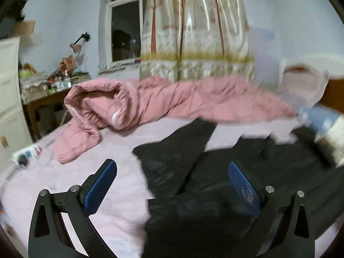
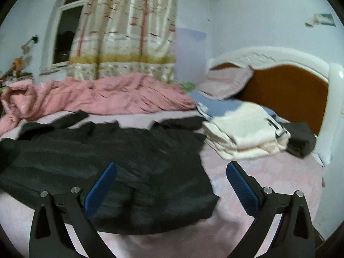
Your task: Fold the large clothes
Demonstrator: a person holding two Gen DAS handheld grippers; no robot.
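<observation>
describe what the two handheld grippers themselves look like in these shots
Both look alike. The left gripper and right gripper each have two curved matte black arms with triangular cut-outs, silver round bolt heads near the joints, and fingers faced with blue pads bearing a fine ribbed texture. No cables or markings show, and no hands or sleeves are in view.

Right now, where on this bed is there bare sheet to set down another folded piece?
Bare pink sheet lies right of the black garment, in front of the white folded stack. More shows left of the garment, below the pink quilt. The headboard end is crowded with clothes and a pillow.
</observation>
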